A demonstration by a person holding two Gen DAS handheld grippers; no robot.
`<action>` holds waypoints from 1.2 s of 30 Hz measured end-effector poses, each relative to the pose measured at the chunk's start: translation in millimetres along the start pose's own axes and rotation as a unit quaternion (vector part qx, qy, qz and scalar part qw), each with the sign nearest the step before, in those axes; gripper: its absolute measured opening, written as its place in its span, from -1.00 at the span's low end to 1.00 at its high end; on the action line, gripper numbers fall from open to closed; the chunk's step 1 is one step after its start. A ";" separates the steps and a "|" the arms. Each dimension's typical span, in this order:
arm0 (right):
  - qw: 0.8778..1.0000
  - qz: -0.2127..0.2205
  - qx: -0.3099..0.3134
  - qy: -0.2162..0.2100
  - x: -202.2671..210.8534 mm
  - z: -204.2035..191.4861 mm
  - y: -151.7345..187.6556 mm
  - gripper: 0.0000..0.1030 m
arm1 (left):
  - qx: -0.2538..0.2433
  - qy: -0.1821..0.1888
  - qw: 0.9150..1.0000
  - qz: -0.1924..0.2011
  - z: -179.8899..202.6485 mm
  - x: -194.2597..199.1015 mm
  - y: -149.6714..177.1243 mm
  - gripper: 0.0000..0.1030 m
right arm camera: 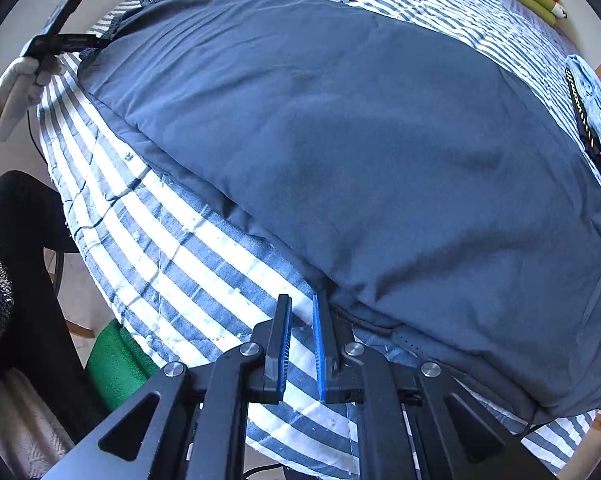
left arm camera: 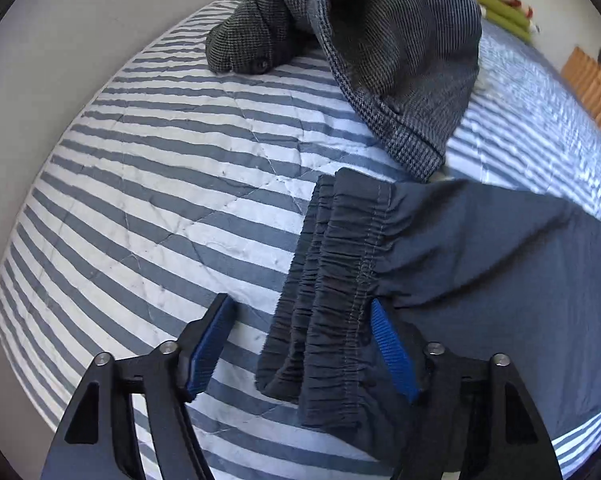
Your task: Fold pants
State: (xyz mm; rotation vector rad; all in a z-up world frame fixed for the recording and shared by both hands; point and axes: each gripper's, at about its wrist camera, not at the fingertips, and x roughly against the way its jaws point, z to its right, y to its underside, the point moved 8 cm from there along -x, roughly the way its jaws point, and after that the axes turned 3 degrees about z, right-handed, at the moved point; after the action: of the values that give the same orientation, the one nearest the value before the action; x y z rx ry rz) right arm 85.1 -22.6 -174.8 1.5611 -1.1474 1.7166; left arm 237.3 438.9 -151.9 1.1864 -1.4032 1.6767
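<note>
Pants (left arm camera: pixel 480 264) lie flat on the striped bed (left arm camera: pixel 160 184), their gathered waistband (left arm camera: pixel 332 300) between the wide-spread fingers of our left claw (left arm camera: pixel 300 344) and the leg edge just right of our right claw (right arm camera: pixel 300 344), whose fingers stand narrowly apart on nothing. We judge the cloth thin, light and limp — it should sag and slide on itself, not hold a crease. Best to pinch the thick elastic band on the left and the seamed leg edge on the right — firmer bites than the smooth middle.

Striped bed quilt (left arm camera: pixel 172 168) under navy pants (right arm camera: pixel 340 140), grey checked garment (left arm camera: pixel 400 60), denim piece (right arm camera: pixel 596 104).
</note>
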 end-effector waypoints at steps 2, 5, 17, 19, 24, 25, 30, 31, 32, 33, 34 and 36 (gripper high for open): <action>1.000 -0.002 -0.007 -0.002 -2.2 1.1 0.9 -0.81 | -0.017 0.005 1.000 0.012 10.3 6.3 2.8 -0.27; 1.000 0.003 -0.013 0.002 -2.9 1.5 -1.1 -0.81 | -0.008 -0.009 1.000 0.017 12.9 12.4 3.1 -0.56; 0.995 0.041 0.061 0.066 -8.3 -16.4 -16.0 -0.17 | -0.009 -0.002 0.999 0.044 20.6 53.3 -22.1 -0.74; 0.998 0.031 0.046 0.037 -7.9 -12.6 -16.9 -0.71 | -0.009 -0.002 0.999 0.045 20.4 56.7 -23.8 -0.74; 0.998 0.019 0.051 -0.014 6.7 -14.0 -1.2 -1.00 | -0.014 -0.002 0.999 0.046 21.4 59.3 -25.5 -0.74; 0.998 0.022 0.056 -0.017 11.5 -14.5 1.0 -1.00 | -0.015 -0.002 0.999 0.047 22.3 59.9 -25.2 -0.74; 0.997 0.076 0.026 0.009 30.5 -3.1 -13.6 -0.10 | -0.011 0.004 0.999 0.048 23.7 60.4 -29.5 -0.74; 0.996 0.082 0.032 0.012 30.9 -5.7 -18.2 -0.05 | -0.012 0.004 0.999 0.048 23.7 61.5 -30.4 -0.74; 0.996 0.082 0.045 0.012 27.5 -12.0 -22.8 -0.05 | -0.014 0.004 0.999 0.049 24.0 63.2 -31.5 -0.74; 0.994 0.079 0.065 0.022 22.7 -18.8 -27.3 -0.05 | -0.013 0.007 0.999 0.051 24.0 65.3 -33.1 -0.74; 0.993 0.079 0.083 0.037 18.4 -21.7 -31.1 -0.05 | -0.010 0.011 0.999 0.052 23.0 67.1 -34.6 -0.74; 0.988 0.072 0.119 0.062 5.2 -30.6 -40.0 -0.05 | 0.005 0.018 0.998 0.055 19.1 72.0 -39.8 -0.74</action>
State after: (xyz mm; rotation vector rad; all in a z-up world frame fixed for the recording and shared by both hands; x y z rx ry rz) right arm 102.3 22.5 -159.5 1.5127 -1.0463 2.0795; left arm 249.6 424.0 -69.6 1.0967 -1.4620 1.7739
